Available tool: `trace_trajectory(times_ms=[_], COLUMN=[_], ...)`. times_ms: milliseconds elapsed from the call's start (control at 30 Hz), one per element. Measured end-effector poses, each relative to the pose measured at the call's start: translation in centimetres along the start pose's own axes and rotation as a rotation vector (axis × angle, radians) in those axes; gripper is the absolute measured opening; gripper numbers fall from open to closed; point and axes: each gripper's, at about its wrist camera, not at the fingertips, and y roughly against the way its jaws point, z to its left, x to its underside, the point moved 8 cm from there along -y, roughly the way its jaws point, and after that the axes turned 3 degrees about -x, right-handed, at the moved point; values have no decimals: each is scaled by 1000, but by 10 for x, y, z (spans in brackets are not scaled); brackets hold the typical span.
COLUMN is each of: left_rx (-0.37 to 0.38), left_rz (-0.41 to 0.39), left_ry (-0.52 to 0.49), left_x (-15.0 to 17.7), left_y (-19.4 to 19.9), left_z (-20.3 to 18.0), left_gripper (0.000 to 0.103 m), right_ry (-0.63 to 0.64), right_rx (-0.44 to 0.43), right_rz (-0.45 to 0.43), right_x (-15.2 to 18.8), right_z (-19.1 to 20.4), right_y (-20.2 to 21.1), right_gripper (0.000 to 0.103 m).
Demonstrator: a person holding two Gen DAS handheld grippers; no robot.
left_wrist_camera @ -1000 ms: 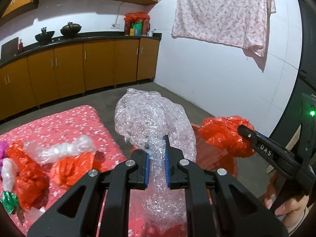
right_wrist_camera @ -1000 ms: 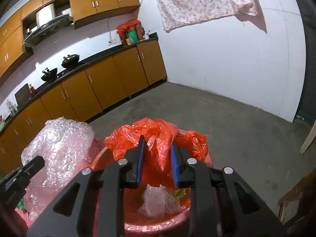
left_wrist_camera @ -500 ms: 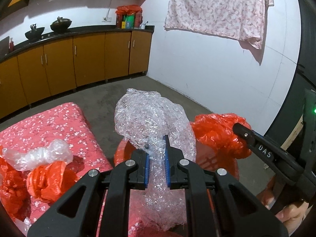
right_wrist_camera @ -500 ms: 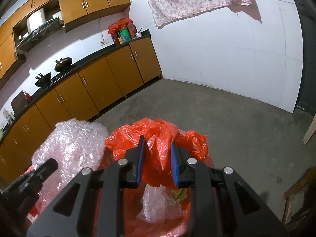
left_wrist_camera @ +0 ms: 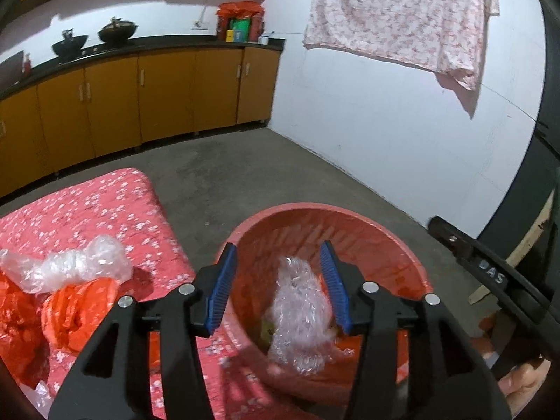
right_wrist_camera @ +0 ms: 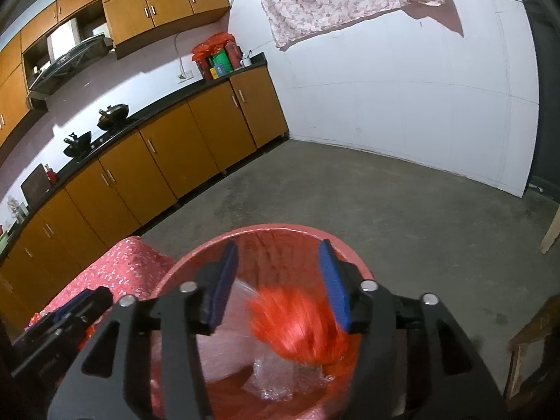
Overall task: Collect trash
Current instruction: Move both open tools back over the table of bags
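Both grippers, left gripper [left_wrist_camera: 278, 283] and right gripper [right_wrist_camera: 278, 280], fingers opening, drop bubble wrap [left_wrist_camera: 301, 311] and orange bag [right_wrist_camera: 297, 325] into red bin [left_wrist_camera: 402, 245]; clear wrap [left_wrist_camera: 66, 266] and orange bags [left_wrist_camera: 73, 311] remain on left surface [left_wrist_camera: 87, 210].

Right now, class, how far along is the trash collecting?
Done: bubble wrap and an orange bag are dropping into the red bin. In hand: nothing; both grippers, left and right, are opening over it. Left: clear wrap and orange bags on the floral cloth.
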Motion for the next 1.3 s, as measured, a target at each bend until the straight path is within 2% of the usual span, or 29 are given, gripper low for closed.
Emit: trace_trajectory(times_ms=[233, 333, 600, 667, 867, 933, 1133, 1300], left_rx=[-74, -112, -208, -236, -366, -437, -618, -670], left_rz=[-40, -64, -124, -137, -167, -172, -117, -46], left_ry=[16, 15, 31, 44, 100, 110, 149, 204], left_x=[0, 2, 10, 13, 32, 43, 84, 112], left_y=[23, 40, 90, 102, 146, 161, 186, 189], left_z=[25, 36, 78, 91, 148, 172, 241, 282], left_gripper=[65, 70, 81, 87, 97, 98, 99, 99], right_ry=[63, 99, 172, 202, 293, 313, 357, 376], right_rx=[29, 25, -31, -47, -110, -138, -215, -252], right_rz=[-61, -75, -68, -61, -36, -25, 26, 69], right_x=[-4, -4, 9, 14, 34, 42, 68, 85], right_z=[11, 24, 69, 84, 131, 145, 189, 218], right_y=[16, 23, 37, 39, 45, 46, 44, 35], right_gripper=[84, 89, 95, 96, 98, 98, 98, 98])
